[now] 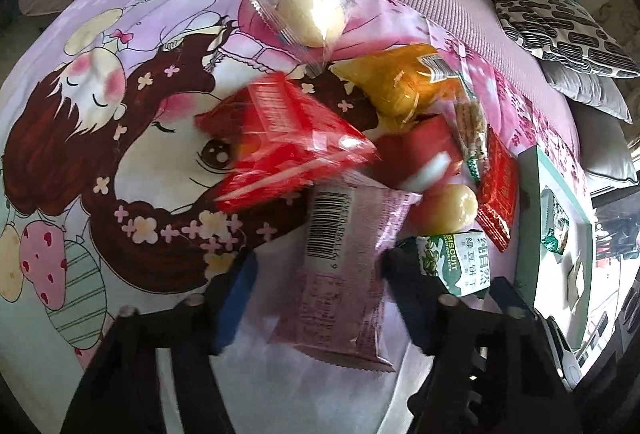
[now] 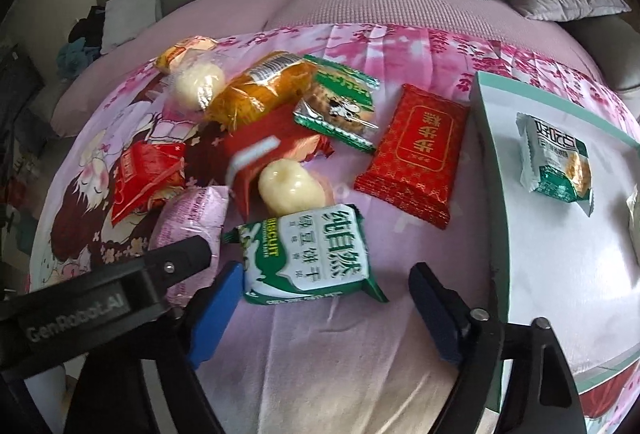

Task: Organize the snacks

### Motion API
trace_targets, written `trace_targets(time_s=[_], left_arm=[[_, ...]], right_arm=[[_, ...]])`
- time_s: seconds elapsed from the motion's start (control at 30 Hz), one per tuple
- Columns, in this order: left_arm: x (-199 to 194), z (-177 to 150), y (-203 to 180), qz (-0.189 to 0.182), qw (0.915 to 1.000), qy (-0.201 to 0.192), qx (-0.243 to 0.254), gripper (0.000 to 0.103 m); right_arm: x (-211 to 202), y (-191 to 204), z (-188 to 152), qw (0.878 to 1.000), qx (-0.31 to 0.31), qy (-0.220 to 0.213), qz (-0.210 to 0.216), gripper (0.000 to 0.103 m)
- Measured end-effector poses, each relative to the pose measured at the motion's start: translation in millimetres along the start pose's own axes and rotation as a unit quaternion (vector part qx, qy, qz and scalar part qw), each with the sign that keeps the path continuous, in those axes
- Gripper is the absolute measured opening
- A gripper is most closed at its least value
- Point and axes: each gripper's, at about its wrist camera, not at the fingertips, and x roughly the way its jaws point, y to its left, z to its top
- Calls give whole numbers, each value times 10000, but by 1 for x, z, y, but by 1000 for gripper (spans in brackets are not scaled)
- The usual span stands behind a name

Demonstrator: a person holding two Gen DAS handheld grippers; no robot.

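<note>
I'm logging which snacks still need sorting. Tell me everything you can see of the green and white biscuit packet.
The biscuit packet is a sealed, glossy plastic pillow pack, white with green ends and crimped edges, printed with "BISCUIT" and large green Chinese characters. It lies flat, face up, on the pink bedspread, outside the box. A pale round bun sits against its far edge. It lies between the fingers of the right gripper; the left-hand blue pad is at its corner, the other pad is clear of it.

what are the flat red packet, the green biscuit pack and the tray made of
Flat red packet: probably glossy plastic film, with crimped ends and gold print. Green biscuit pack: shiny plastic wrapper, with glare and puffed sides. Tray: looks like matte cardboard, with thin straight walls; hard to confirm.
</note>
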Motion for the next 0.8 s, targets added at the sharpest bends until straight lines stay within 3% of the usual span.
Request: trace_targets(time_s=[0.1, 0.3, 0.8], left_arm=[[2, -1, 0, -14, 10000, 33, -32, 52], [3, 0, 4, -6, 10000, 35, -90, 45], [3, -1, 3, -4, 10000, 55, -74, 39]], right_arm=[[0, 3, 0, 9999, -82, -1, 92, 71], [-1, 2, 1, 9999, -82, 18, 127, 65], [-10, -11, 1, 9999, 76, 72, 17, 63]])
